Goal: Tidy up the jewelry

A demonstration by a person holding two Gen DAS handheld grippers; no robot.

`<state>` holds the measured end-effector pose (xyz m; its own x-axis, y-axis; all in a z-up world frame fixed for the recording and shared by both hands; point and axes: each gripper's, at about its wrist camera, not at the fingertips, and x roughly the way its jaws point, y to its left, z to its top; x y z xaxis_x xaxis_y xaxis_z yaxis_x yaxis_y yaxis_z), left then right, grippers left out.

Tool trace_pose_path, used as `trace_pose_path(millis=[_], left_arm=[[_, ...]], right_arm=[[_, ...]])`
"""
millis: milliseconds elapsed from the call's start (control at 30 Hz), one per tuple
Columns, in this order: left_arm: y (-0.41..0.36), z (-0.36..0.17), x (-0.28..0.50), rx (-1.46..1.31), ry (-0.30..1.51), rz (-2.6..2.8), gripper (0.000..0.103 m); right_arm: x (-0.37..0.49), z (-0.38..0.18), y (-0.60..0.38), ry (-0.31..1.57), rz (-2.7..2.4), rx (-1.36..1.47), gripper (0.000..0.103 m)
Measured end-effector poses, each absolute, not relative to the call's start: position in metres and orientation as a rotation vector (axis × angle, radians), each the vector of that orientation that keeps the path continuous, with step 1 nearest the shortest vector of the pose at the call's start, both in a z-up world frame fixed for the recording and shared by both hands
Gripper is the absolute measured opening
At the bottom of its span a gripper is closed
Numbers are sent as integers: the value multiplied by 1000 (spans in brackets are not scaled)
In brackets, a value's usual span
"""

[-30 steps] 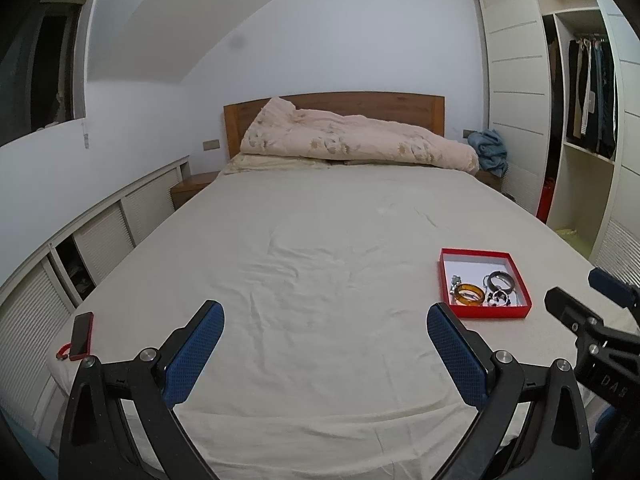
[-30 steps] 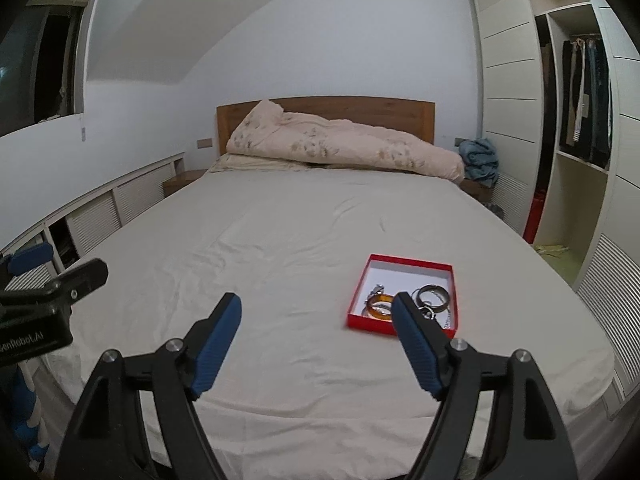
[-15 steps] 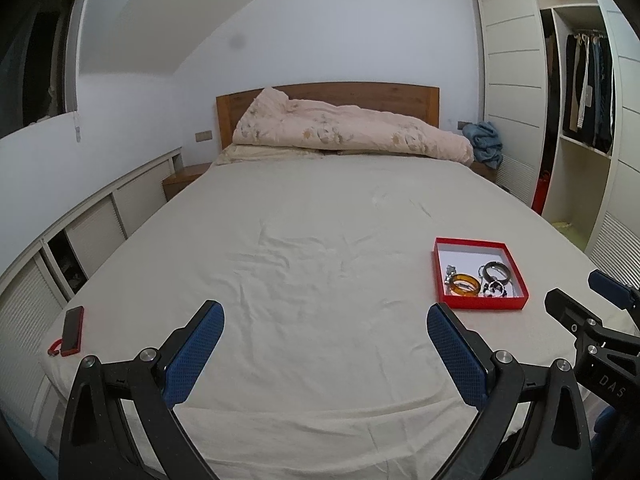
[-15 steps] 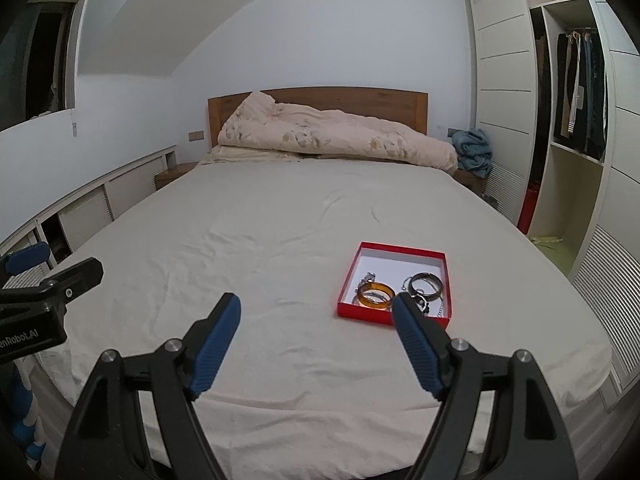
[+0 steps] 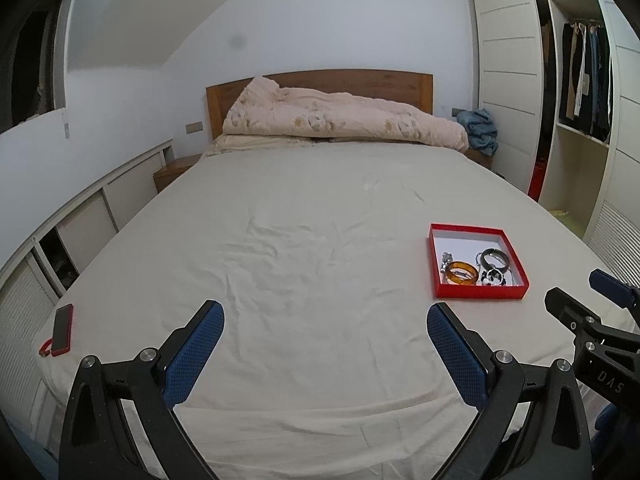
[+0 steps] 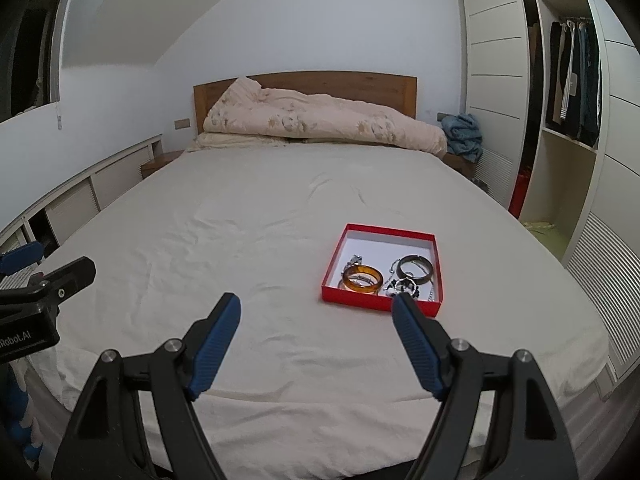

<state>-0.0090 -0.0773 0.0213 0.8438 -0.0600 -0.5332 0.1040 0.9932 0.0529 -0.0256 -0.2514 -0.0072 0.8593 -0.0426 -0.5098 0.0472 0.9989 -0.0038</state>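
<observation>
Both grippers empty: left gripper (image 5: pixel 324 320) and right gripper (image 6: pixel 316 312) spread wide above the near part of the bed (image 5: pixel 320 240), pads clear of the sheet, touching nothing. Jewelry gathered inside a shallow red box (image 6: pixel 437 268) resting on the sheet, toward the right side, just past the right gripper's tip in its own view and well off to the right in the left view. Inside: an amber bangle (image 6: pixel 363 279) at front left, a dark bangle (image 6: pixel 417 266) at back right, a small silvery piece (image 6: pixel 355 259) behind the amber one, and a tangle of chain and beads (image 6: pixel 404 288) at front right; far half of the box bare.

Could fit either stage: pieces heaped in the box and awaiting sorting, or pieces already collected there with the hands drawn back. Not settled by these views. Any further handling would demand a fine pinch on thin chain lying flat against the box floor, with a low approach over the rim. Phone (image 5: pixel 63 329) in a red case near the bed's left edge, well apart.
</observation>
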Motion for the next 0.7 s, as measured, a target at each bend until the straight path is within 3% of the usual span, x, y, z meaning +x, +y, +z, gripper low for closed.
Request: trace_pose_path(millis=[700], left_arm=[[-86, -7, 23, 81, 644, -112, 100]], right_arm=[[2, -31, -268, 619, -74, 28, 77]])
